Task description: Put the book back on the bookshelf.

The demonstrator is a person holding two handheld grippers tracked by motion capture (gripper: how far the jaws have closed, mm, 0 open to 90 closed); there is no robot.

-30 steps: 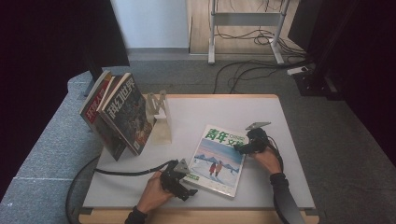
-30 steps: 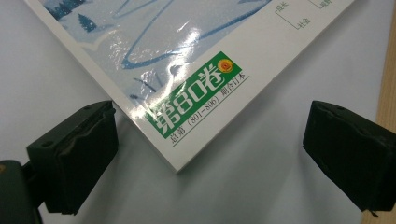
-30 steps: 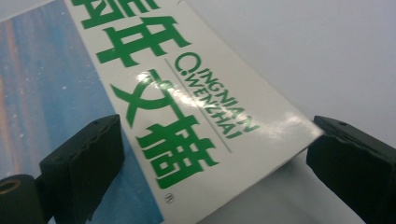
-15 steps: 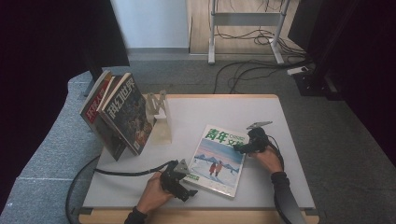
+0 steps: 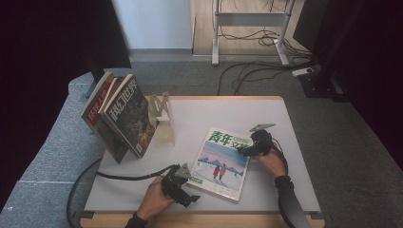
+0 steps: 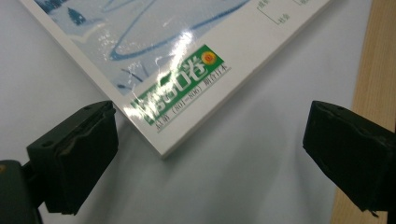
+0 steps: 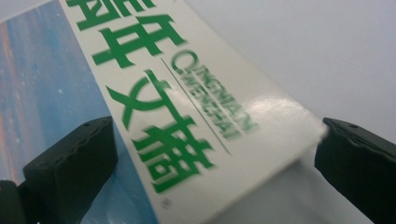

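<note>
books (image 5: 119, 118): leaning stack at the far left of the table (image 5: 275, 118), propped on a pale stand (image 5: 163, 118). Not part of the action as far as I can see.
left gripper (image 5: 183, 187): near edge, jaws spread wide and gripping nothing, pointed at the magazine's near left corner.
magazine (image 5: 221, 159): flat on the table, middle-right, cover up, sitting between the two grippers.
right gripper (image 5: 251, 148): jaws also apart, straddling the magazine's right edge near the title, nothing pinched yet.
step: looks to me like lining up for a two-handed pickup, probably to put it with the books, but that's a guess.
next move: each jaw pair has to get one pad under the cover edge, then close. It's thin and glossy, so it could slip.
left gripper view: the corner (image 6: 163, 151) lies flat, with the wooden table edge (image 6: 369, 60) close by.
right gripper view: the edge (image 7: 261, 158) seems to curl up a bit, which the high view doesn't reveal.
</note>
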